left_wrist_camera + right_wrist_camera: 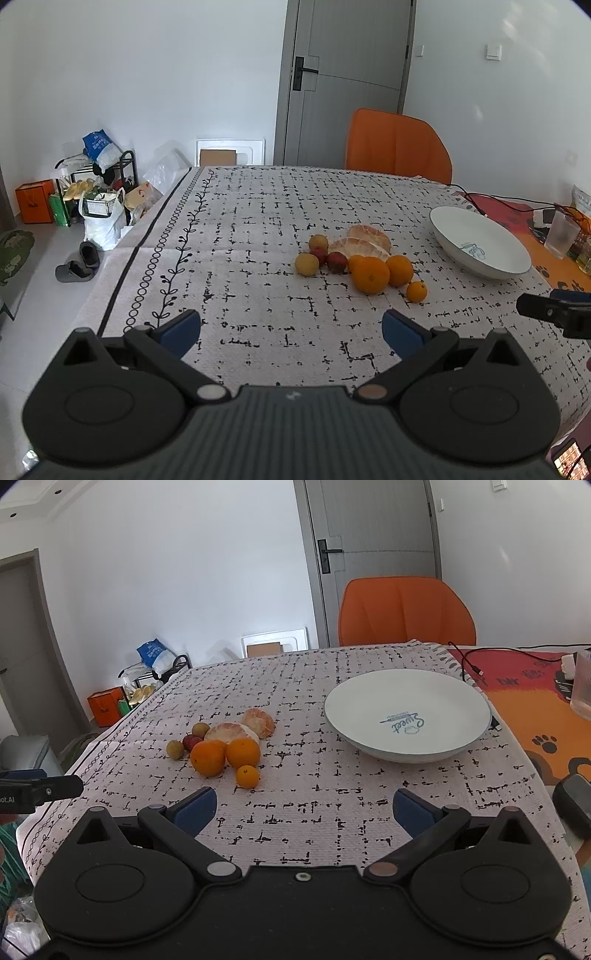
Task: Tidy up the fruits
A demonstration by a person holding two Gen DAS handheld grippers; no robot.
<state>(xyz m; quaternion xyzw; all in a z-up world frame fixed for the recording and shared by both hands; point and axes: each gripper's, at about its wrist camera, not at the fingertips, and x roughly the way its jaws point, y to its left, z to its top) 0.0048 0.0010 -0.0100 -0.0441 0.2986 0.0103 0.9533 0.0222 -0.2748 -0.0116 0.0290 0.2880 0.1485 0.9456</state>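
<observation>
A pile of fruit lies mid-table: two oranges (pixel 370 275) (pixel 208 757), a small orange (pixel 416 291) (pixel 247 776), peeled pomelo pieces (pixel 359 246) (pixel 232 732), two red fruits (pixel 337 261) (pixel 191 741) and two yellowish ones (pixel 306 264) (pixel 175 749). An empty white plate (pixel 491 236) (pixel 369 701) sits to the right of the pile. My left gripper (pixel 291 330) is open above the cloth, short of the fruit. My right gripper (pixel 304 808) is open too, in front of the gap between fruit and plate. Neither holds anything.
An orange chair (pixel 397 146) (pixel 404 611) stands at the table's far edge. A clear cup (pixel 561 234) (pixel 583 686), cables and small items sit on the orange mat at the right. Bags and shoes clutter the floor (pixel 92 206) at the left.
</observation>
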